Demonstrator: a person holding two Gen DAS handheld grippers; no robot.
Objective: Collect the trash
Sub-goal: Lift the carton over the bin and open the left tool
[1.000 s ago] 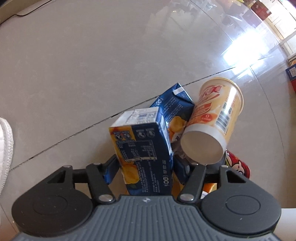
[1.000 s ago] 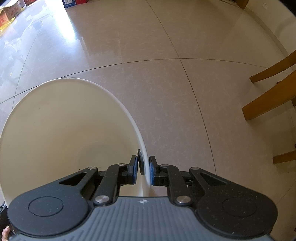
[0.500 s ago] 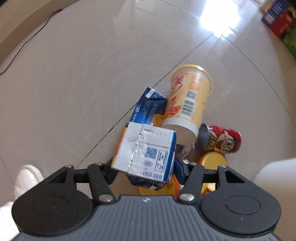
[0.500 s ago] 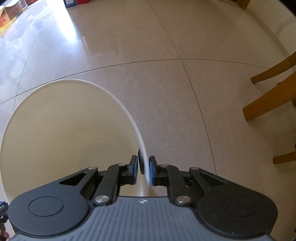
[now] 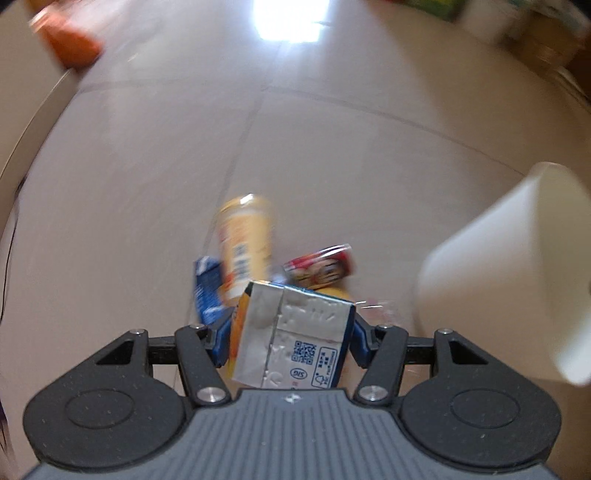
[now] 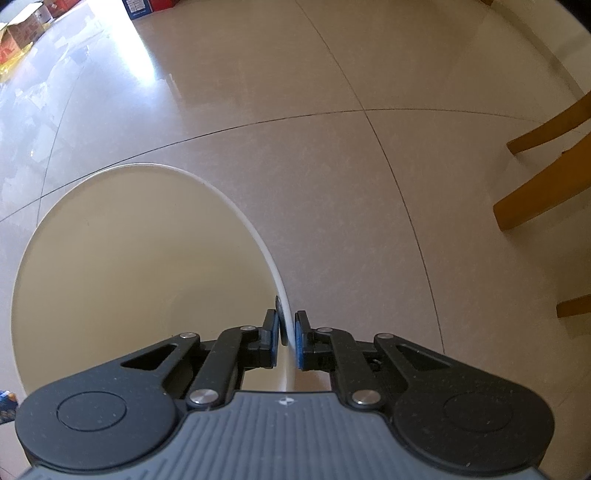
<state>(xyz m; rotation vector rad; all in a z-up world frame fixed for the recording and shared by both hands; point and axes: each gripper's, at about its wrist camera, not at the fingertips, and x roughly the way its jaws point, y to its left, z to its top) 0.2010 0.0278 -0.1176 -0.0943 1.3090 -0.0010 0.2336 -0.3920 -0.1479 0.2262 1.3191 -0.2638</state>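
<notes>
The left gripper (image 5: 291, 341) has a juice carton (image 5: 291, 336) clamped between its blue pads, silver end toward the camera with small print and a code on it, tilted a little. It hangs above the pale tiled floor (image 5: 332, 147), over the rest of the litter: a yellow cup (image 5: 245, 243) on its side, a blue carton (image 5: 207, 291) touching the cup on its left, and a red can (image 5: 321, 267) just right of the cup, all blurred. A yellow scrap shows behind the held carton, too hidden to name. To the right, near the litter, is a white bin (image 5: 517, 266), tipped so its mouth faces right. The right gripper (image 6: 287, 338) is pinched on that bin's thin rim (image 6: 258, 243), one pad inside and one outside, jaws almost together. From that side the bin's cream inside (image 6: 129, 266) shows nothing in it. Wooden chair legs (image 6: 535, 199) stand on the floor well to the right, and cardboard boxes (image 6: 22, 26) sit far off by the glare from a window.
</notes>
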